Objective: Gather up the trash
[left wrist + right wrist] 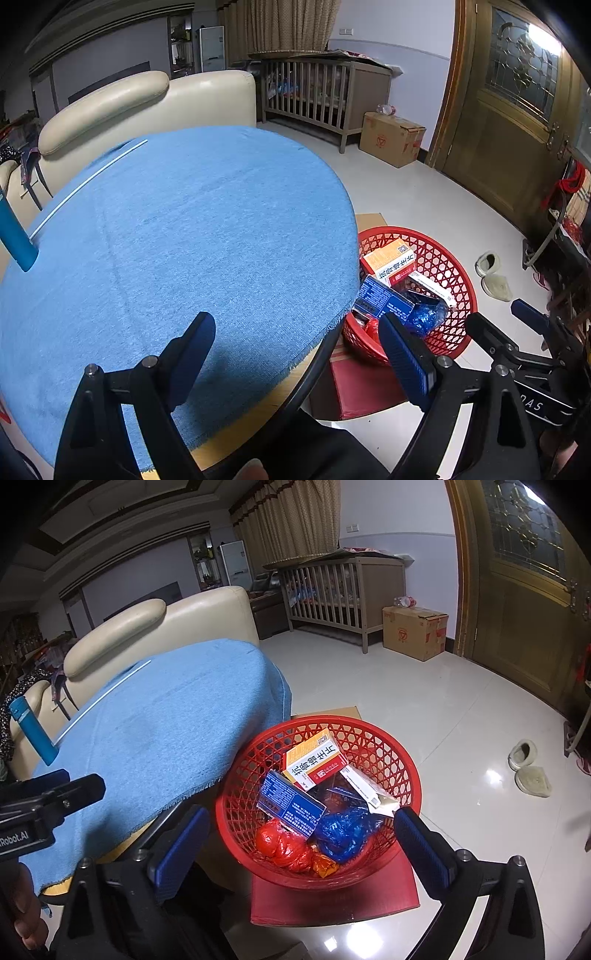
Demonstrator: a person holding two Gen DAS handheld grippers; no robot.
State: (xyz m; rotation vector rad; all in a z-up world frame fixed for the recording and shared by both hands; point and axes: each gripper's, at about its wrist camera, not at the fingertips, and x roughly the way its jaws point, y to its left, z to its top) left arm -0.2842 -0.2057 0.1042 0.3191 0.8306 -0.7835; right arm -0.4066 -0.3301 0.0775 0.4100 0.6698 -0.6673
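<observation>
Your blue-clothed table (184,221) carries no litter — only a thin white rod (88,186) running lengthwise along its far left side and a blue bottle (16,240) at the left edge. The red basket (406,771), on a red box beside the table, holds the collected boxes and crumpled wrappers. Your right gripper (301,843) hangs directly over it, spread and empty; your left gripper (297,349), also spread and empty, straddles the table edge — nearer that rod.
</observation>
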